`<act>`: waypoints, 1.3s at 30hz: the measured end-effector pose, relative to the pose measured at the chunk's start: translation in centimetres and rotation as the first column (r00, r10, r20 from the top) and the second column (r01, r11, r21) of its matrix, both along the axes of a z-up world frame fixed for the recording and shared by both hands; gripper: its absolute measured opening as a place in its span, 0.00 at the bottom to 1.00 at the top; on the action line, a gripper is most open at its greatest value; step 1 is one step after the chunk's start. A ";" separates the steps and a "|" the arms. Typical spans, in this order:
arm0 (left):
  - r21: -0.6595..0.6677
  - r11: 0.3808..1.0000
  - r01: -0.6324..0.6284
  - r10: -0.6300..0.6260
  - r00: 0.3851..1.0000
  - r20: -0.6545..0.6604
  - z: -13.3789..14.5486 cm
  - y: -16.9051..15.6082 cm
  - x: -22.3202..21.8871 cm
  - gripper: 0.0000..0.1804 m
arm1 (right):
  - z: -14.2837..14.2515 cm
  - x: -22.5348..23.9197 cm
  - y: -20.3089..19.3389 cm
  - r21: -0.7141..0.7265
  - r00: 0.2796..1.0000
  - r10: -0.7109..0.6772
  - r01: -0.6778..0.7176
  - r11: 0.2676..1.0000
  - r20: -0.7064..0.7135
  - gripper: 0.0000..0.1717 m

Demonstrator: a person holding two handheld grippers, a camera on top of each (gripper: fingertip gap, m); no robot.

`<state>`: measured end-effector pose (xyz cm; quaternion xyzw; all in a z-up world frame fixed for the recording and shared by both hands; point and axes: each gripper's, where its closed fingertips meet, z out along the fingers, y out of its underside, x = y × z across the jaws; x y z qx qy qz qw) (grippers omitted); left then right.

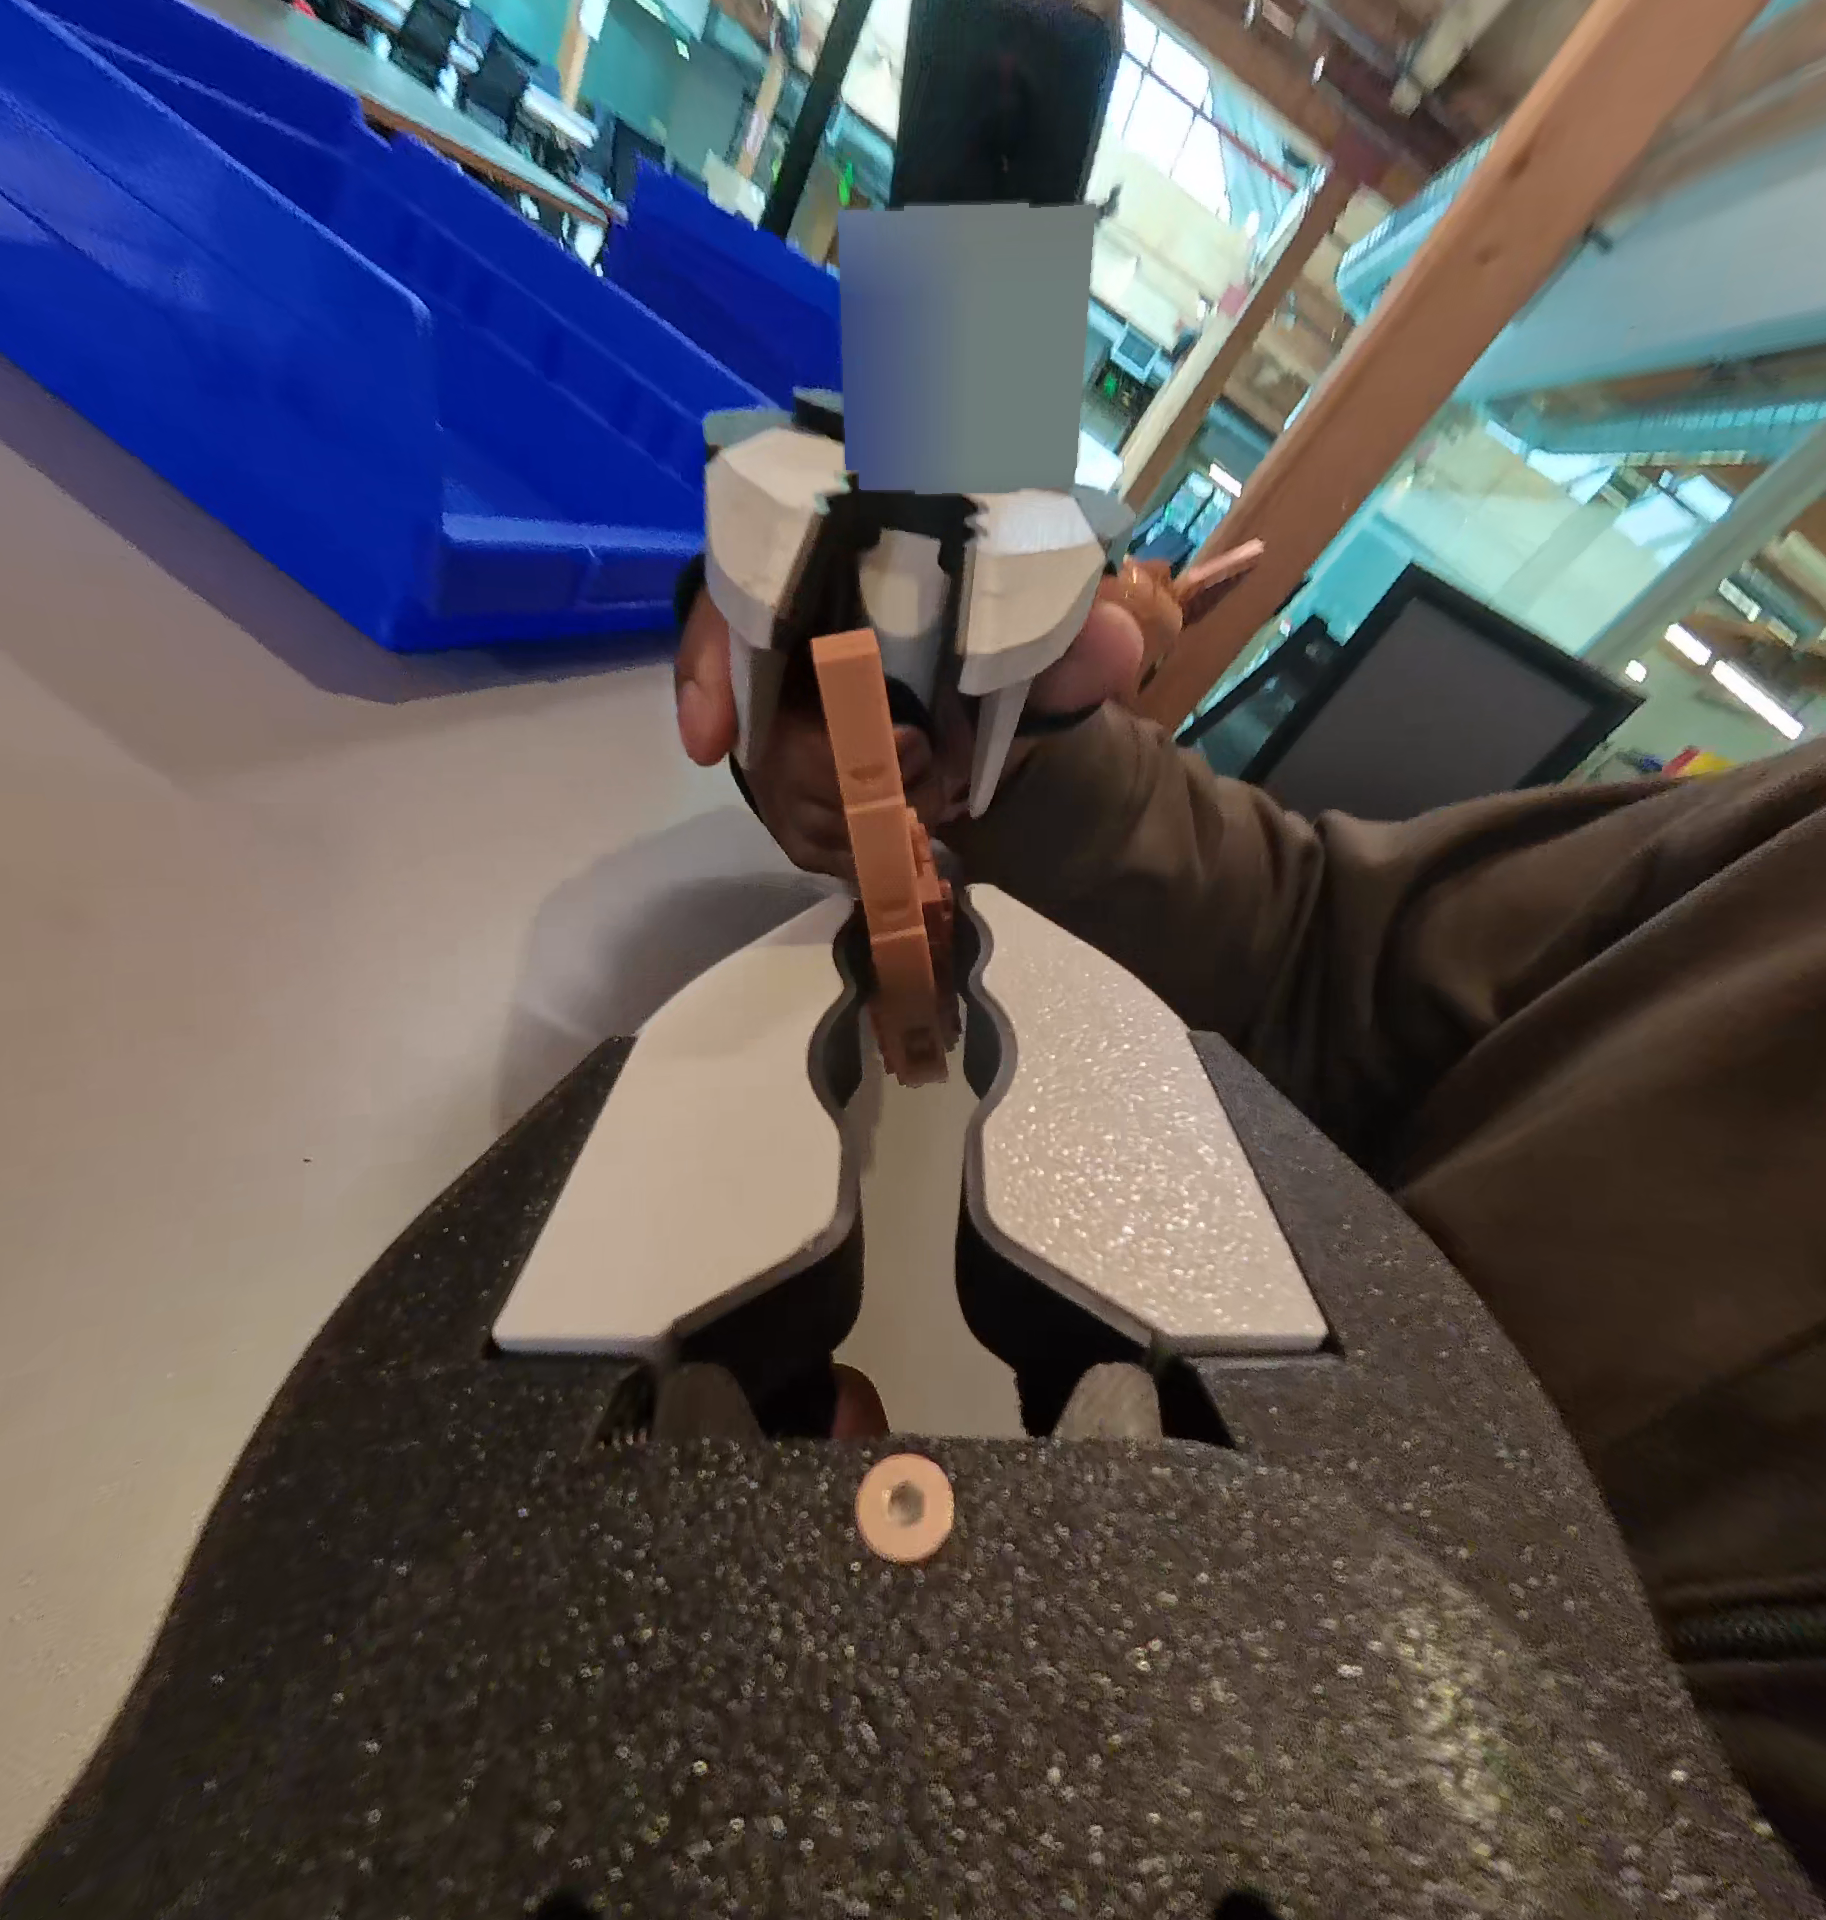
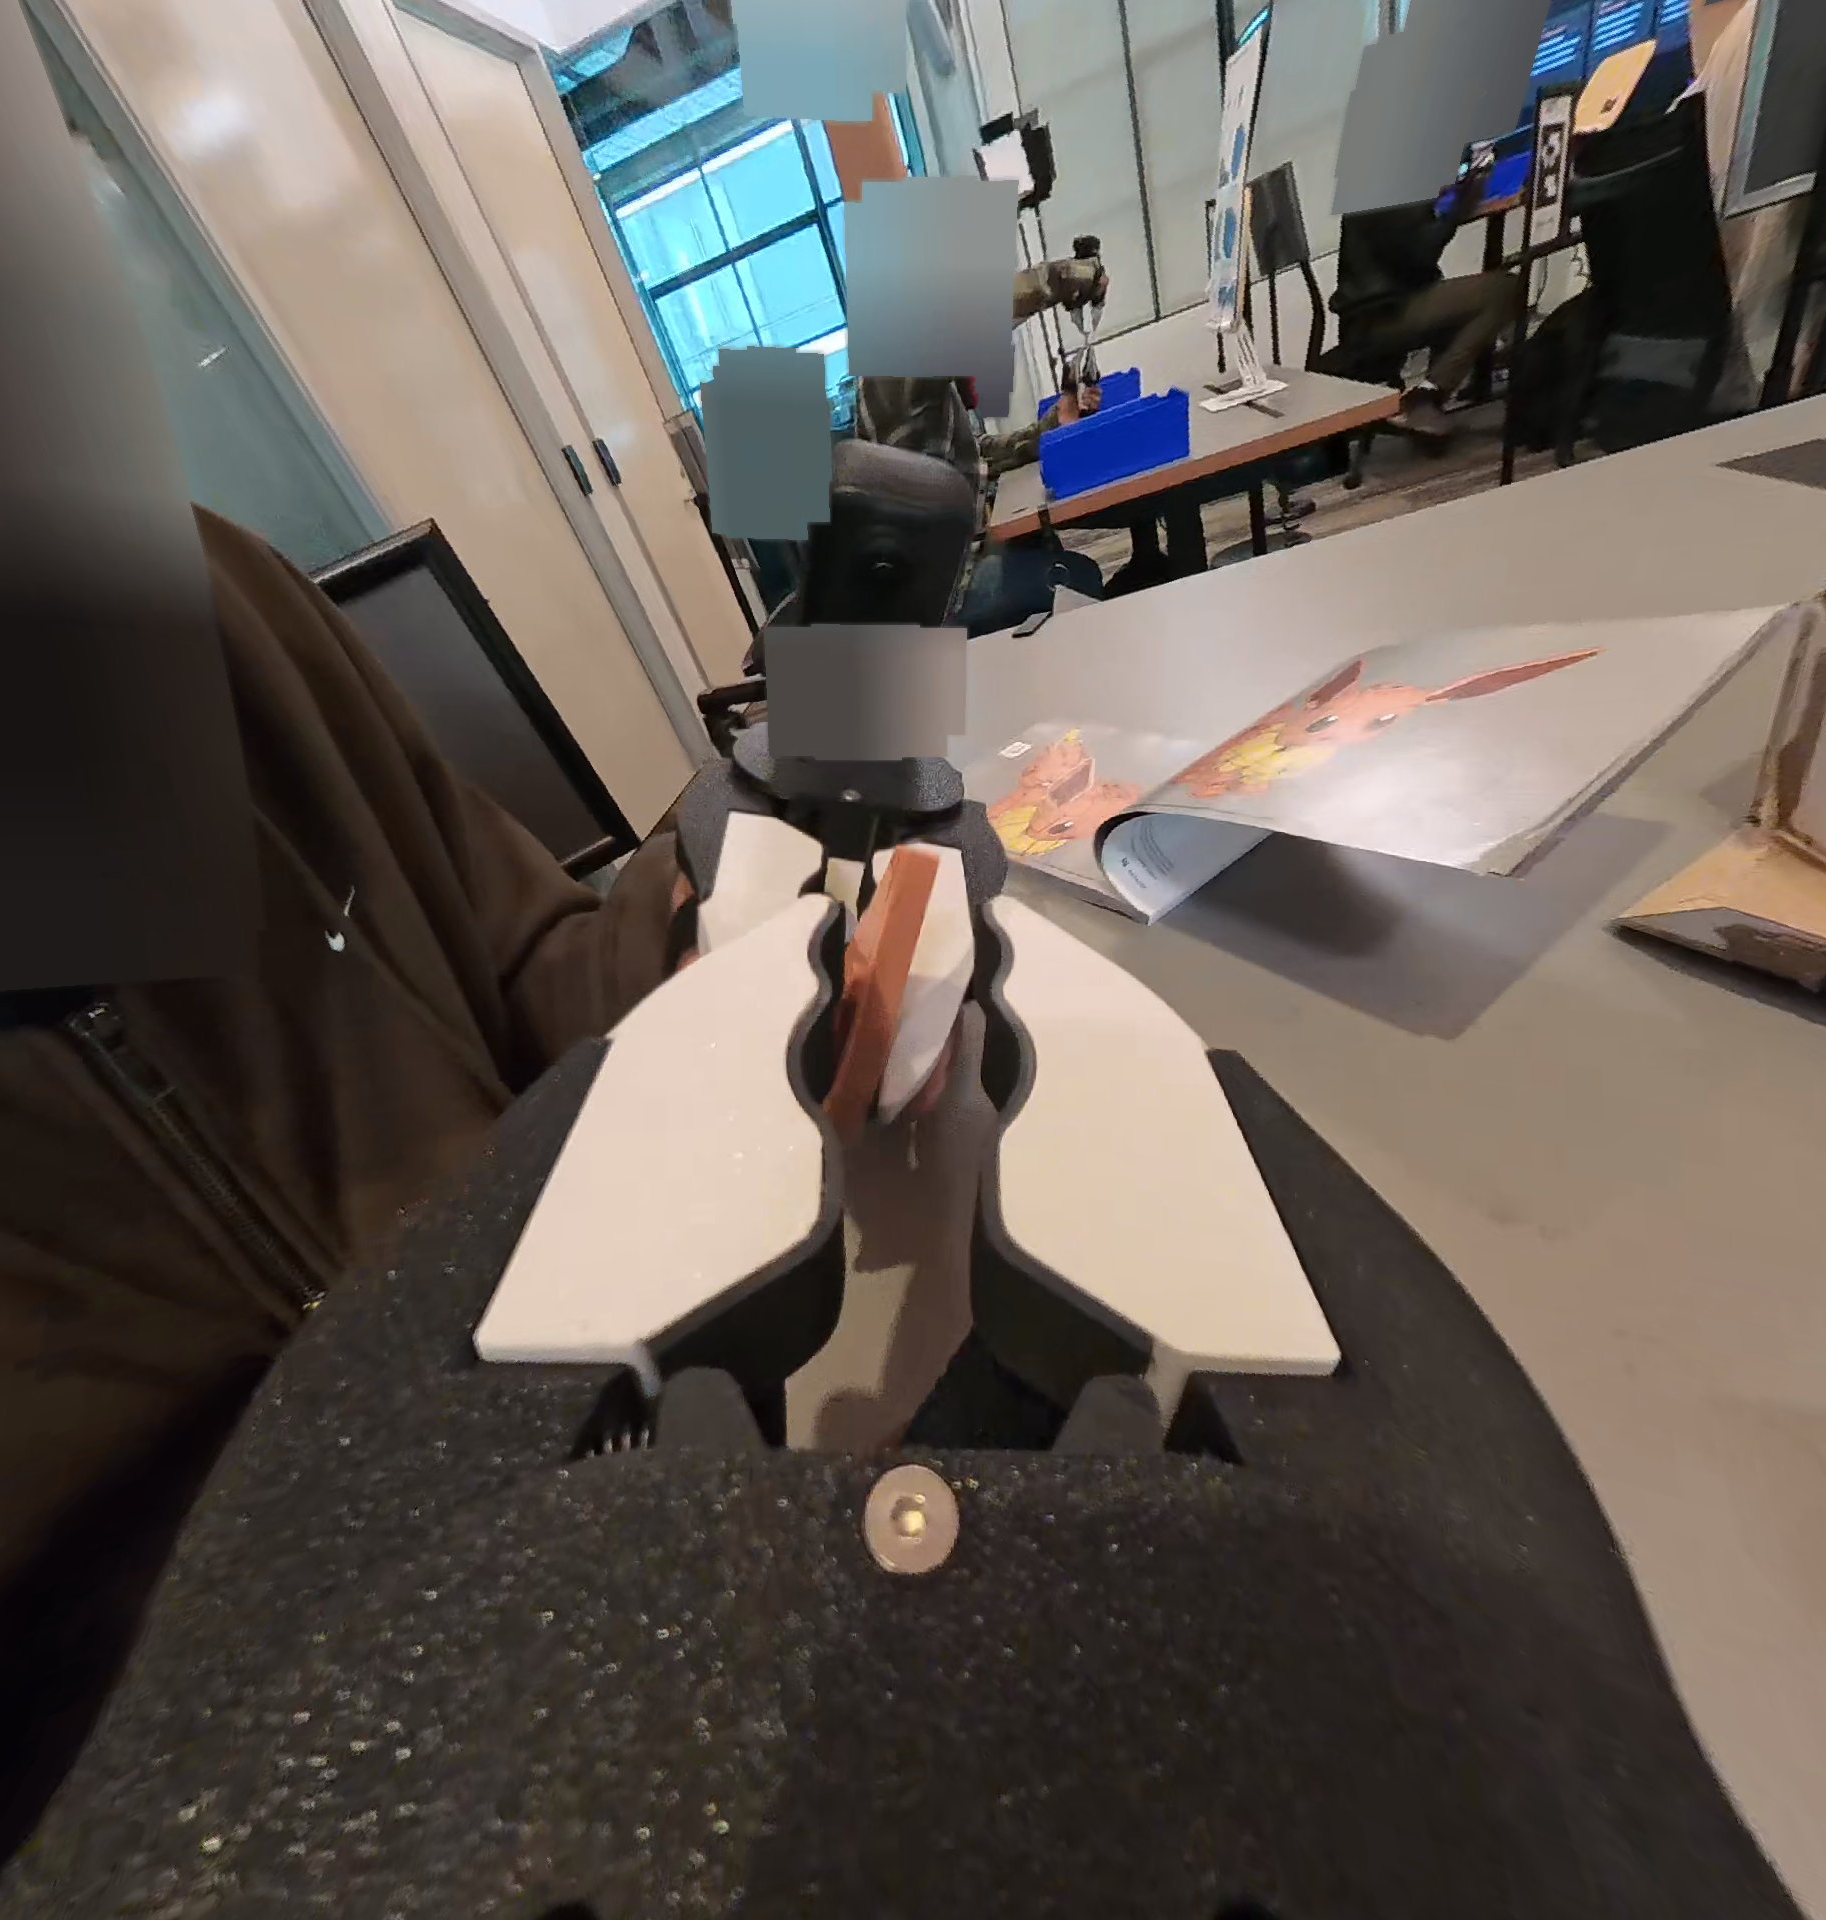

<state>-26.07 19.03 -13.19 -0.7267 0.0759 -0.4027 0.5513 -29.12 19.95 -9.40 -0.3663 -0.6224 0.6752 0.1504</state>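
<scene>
From my left camera I see my left gripper (image 1: pixel 914 977) clamped on the near end of a tan strip of toy bricks (image 1: pixel 873 821), a flat plate standing on edge with a few smaller brown bricks stuck to its right side. Both wavy grey pads close in on the strip's lower end, and the strip runs up and away from me, tilted slightly left. Its far end reaches in between the white fingers of my right gripper (image 1: pixel 878 727), which faces me from just beyond, held in a hand (image 1: pixel 784 748) with a brown sleeve (image 1: pixel 1356 987) trailing off to the right. In that view those fingers stand apart on either side of the strip, and I see no pad pressing on it. My right camera shows the same meeting from the other side: the strip appears reddish brown (image 2: pixel 873 997) and edge-on, standing in the gap between my right gripper's pads (image 2: pixel 904 997) with room on both sides, closer to the left pad, so I read this gripper as parted and not gripping. Directly behind the strip sit the left gripper's white fingers (image 2: pixel 940 987) and black body. Both grippers are raised above a pale grey table (image 2: pixel 1511 1195). On it to my right lies an open booklet (image 2: pixel 1408 748) with orange and yellow creature drawings, and past that a cardboard box (image 2: pixel 1802 831). Blue plastic bins (image 1: pixel 317 364) stand on the table in my left view.
</scene>
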 end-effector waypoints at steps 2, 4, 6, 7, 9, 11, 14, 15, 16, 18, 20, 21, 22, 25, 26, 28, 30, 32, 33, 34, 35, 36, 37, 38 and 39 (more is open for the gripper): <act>-0.019 1.000 0.022 -0.022 0.999 -0.046 -0.6 0.0 0.7 0.09 | -0.4 0.1 -0.7 0.009 0.999 0.029 -0.029 1.000 0.014 0.12; -0.031 0.999 0.035 -0.037 0.996 -0.077 -0.9 -0.1 1.1 0.08 | -1.0 0.2 -1.3 0.035 0.998 0.051 -0.052 0.998 0.035 0.07; -0.036 0.999 0.022 -0.025 0.996 -0.082 -1.0 0.1 1.0 0.09 | -1.3 0.1 -1.3 0.051 0.998 0.046 -0.048 0.998 0.046 0.06; -0.035 0.999 0.020 -0.022 0.997 -0.077 -1.0 0.1 0.9 0.09 | -1.2 0.2 -1.3 0.050 0.998 0.045 -0.048 0.998 0.051 0.06; -0.028 1.000 -0.009 0.007 0.997 -0.073 -0.9 0.3 0.5 0.09 | -1.1 0.0 -0.9 0.059 0.999 0.024 -0.027 0.998 0.048 0.06; -0.011 0.998 -0.062 0.062 0.997 -0.049 -0.5 0.6 -0.4 0.09 | -0.9 -0.1 -0.4 0.069 0.999 -0.006 0.004 0.998 0.036 0.05; 0.019 0.995 -0.101 0.101 0.995 -0.013 0.2 0.6 -1.4 0.11 | -0.7 -0.1 -0.3 0.088 1.000 -0.018 0.016 0.996 0.017 0.05; 0.022 0.995 -0.100 0.101 0.995 -0.021 0.1 0.5 -1.5 0.11 | -0.7 -0.2 -0.4 0.098 1.000 -0.021 0.020 0.995 0.012 0.05; 0.021 0.995 -0.100 0.101 0.994 -0.036 0.0 0.5 -1.4 0.12 | -0.8 -0.2 -0.5 0.109 1.000 -0.025 0.023 0.994 0.010 0.05; 0.028 0.994 -0.108 0.110 0.992 -0.064 -0.1 0.6 -1.4 0.13 | -1.1 -0.3 -0.5 0.137 0.999 -0.031 0.029 0.990 0.012 0.04; 0.046 0.990 -0.130 0.134 0.987 -0.090 -0.1 0.7 -1.6 0.13 | -1.2 -0.3 -0.5 0.147 0.999 -0.036 0.033 0.989 0.015 0.04; 0.058 0.988 -0.142 0.147 0.985 -0.093 0.1 0.7 -1.8 0.13 | -1.2 -0.3 -0.4 0.151 0.999 -0.038 0.036 0.988 0.015 0.04; 0.066 0.987 -0.147 0.153 0.984 -0.093 0.2 0.7 -1.9 0.12 | -1.2 -0.3 -0.4 0.151 0.999 -0.038 0.035 0.988 0.015 0.05; 0.071 0.988 -0.136 0.143 0.985 -0.099 0.2 0.6 -1.8 0.09 | -1.1 -0.2 -0.6 0.150 1.000 -0.028 0.026 0.988 0.010 0.05; 0.070 0.989 -0.132 0.139 0.985 -0.103 0.1 0.6 -1.7 0.09 | -1.1 -0.2 -0.6 0.148 1.000 -0.024 0.022 0.989 0.008 0.05; 0.072 0.990 -0.117 0.125 0.987 -0.105 0.1 0.5 -1.5 0.08 | -1.1 -0.2 -0.7 0.128 1.000 -0.023 0.022 0.992 0.008 0.05; 0.068 0.991 -0.116 0.124 0.985 -0.117 0.0 0.5 -1.4 0.08 | -1.3 -0.4 -0.8 0.115 0.999 -0.028 0.026 0.993 0.015 0.07; 0.068 0.990 -0.122 0.131 0.981 -0.140 -0.1 0.5 -1.4 0.08 | -1.7 -0.5 -0.9 0.123 0.999 -0.025 0.022 0.992 0.026 0.06; 0.073 0.989 -0.126 0.136 0.980 -0.144 -0.1 0.5 -1.5 0.08 | -1.6 -0.5 -0.9 0.123 0.999 -0.024 0.020 0.992 0.025 0.06; 0.081 0.989 -0.125 0.136 0.980 -0.147 0.0 0.5 -1.5 0.08 | -1.5 -0.5 -0.9 0.122 0.999 -0.021 0.017 0.992 0.024 0.06; 0.092 0.987 -0.133 0.146 0.978 -0.152 0.1 0.5 -1.6 0.08 | -1.5 -0.5 -0.9 0.126 1.000 -0.024 0.022 0.992 0.020 0.06; 0.101 0.984 -0.145 0.159 0.976 -0.151 0.2 0.6 -1.7 0.08 | -1.4 -0.6 -0.8 0.128 0.999 -0.033 0.030 0.991 0.017 0.06; 0.109 0.982 -0.157 0.171 0.975 -0.144 0.4 0.6 -1.9 0.08 | -1.3 -0.7 -0.7 0.125 0.999 -0.040 0.038 0.991 0.017 0.06; 0.116 0.979 -0.168 0.183 0.974 -0.134 0.6 0.7 -2.0 0.08 | -1.2 -0.8 -0.5 0.118 0.999 -0.046 0.043 0.992 0.020 0.06; 0.122 0.977 -0.177 0.192 0.973 -0.127 0.7 0.8 -2.1 0.08 | -1.1 -0.8 -0.4 0.112 0.999 -0.049 0.047 0.993 0.021 0.06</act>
